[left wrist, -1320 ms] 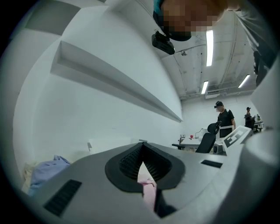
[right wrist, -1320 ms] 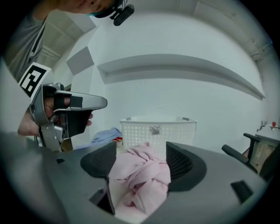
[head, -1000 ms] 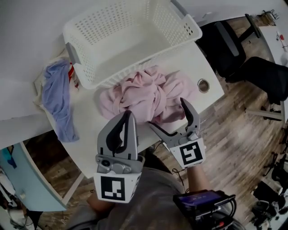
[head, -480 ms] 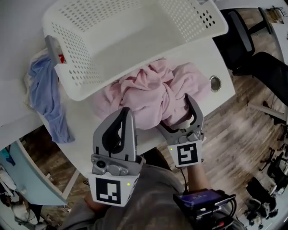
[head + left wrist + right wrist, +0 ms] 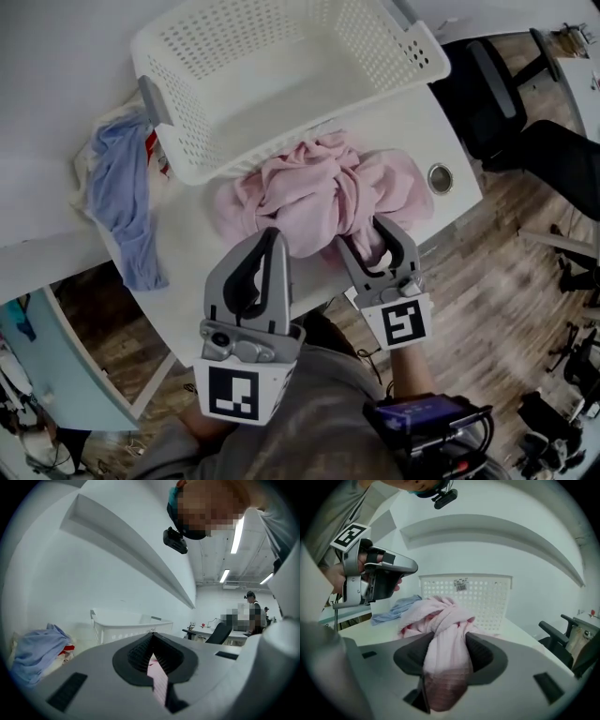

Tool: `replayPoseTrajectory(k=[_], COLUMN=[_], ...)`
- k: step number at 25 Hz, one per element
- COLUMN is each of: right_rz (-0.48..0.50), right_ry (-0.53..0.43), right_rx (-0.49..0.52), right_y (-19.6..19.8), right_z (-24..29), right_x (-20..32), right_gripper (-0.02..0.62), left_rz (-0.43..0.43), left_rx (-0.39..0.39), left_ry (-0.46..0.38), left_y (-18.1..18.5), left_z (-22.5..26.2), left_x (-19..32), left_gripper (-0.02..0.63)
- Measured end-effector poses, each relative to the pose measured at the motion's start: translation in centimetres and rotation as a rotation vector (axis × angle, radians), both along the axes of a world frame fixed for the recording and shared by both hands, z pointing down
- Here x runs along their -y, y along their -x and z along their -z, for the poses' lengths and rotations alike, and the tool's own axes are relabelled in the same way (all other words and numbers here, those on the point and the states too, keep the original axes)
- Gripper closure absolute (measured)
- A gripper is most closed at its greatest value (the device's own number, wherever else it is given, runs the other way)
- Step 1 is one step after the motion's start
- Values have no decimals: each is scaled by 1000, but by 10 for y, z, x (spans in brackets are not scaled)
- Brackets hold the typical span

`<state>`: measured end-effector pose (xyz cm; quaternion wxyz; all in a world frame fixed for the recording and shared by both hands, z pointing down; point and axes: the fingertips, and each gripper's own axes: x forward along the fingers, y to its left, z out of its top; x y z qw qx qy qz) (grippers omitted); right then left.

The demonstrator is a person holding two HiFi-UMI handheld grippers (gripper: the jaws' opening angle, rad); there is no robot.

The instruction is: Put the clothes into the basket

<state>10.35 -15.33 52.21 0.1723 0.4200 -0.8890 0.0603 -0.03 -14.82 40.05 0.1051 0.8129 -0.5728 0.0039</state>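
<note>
The left gripper (image 5: 271, 236) is hovering nearest the person, its jaws pressed together with nothing between them, just short of the pink garment (image 5: 319, 192). To its right, the right gripper (image 5: 367, 240) is closing its jaws on a bunched fold of that garment, and the cloth is filling the gap and touching both pads. The rest of the garment is lying heaped on the counter (image 5: 197, 281) just beyond both pairs of jaws. Past it, the white basket (image 5: 187, 141) is sitting empty, touching the heap. A blue garment (image 5: 122, 202) is lying well left of the left jaws, beside the basket.
</note>
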Motion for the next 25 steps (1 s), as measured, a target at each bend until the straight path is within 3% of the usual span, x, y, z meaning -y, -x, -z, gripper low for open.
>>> replayPoseTrajectory(k=[2, 3, 4, 9, 17, 25], right_rz=[-18, -28, -34, -25, -23, -30], right_ry=[-26, -33, -36, -65, -193, -302], right_rx=[47, 72, 87, 125, 165, 216], right_y=[-2, -4, -5, -6, -13, -20], right_z=[17, 25, 31, 54, 120, 185], right_x=[-4, -5, -6, -14, -21, -15], right_gripper=[421, 507, 518, 523, 529, 534], left_rz=[4, 7, 10, 29, 72, 113], left_rx=[1, 2, 4, 16, 13, 20], left_ry=[-10, -17, -25, -68, -119, -225], left_y=[-1, -2, -2, -6, -6, -2], left_z=[8, 13, 17, 38, 65, 105], left_x=[-9, -13, -17, -34, -56, -61], left_gripper=[597, 597, 597, 597, 597, 597])
